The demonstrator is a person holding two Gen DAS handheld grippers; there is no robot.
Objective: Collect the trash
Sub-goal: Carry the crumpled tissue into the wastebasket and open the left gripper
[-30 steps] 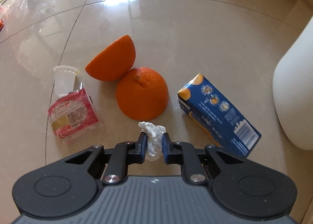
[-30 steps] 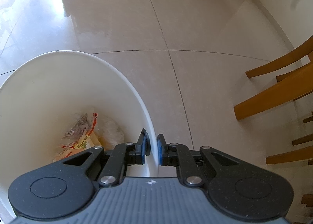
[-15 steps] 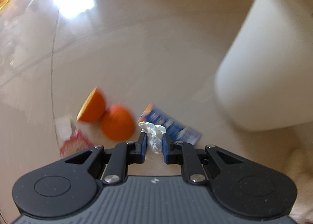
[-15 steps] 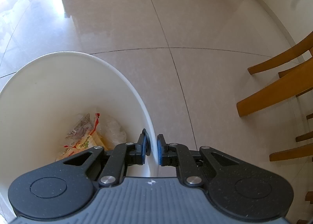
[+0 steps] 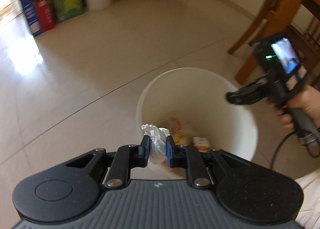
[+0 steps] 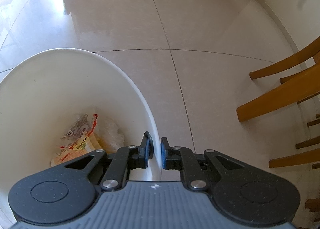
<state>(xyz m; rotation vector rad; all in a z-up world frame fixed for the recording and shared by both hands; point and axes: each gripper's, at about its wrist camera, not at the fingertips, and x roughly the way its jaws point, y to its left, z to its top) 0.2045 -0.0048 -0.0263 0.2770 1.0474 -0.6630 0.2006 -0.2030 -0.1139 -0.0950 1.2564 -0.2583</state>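
1. Where it is pinched between the closed pads of the left gripper (image 5: 157, 150), the crumpled white tissue (image 5: 155, 139) hangs above the open mouth of the white bin (image 5: 200, 75).
2. Food wrappers (image 6: 78, 139) lie on the bin's bottom.
3. The right gripper (image 6: 156, 150) is clamped on the bin's rim, one finger inside, one outside.
4. Wooden chair legs (image 6: 280, 93) stand nearby on the tiled floor (image 6: 180, 19).
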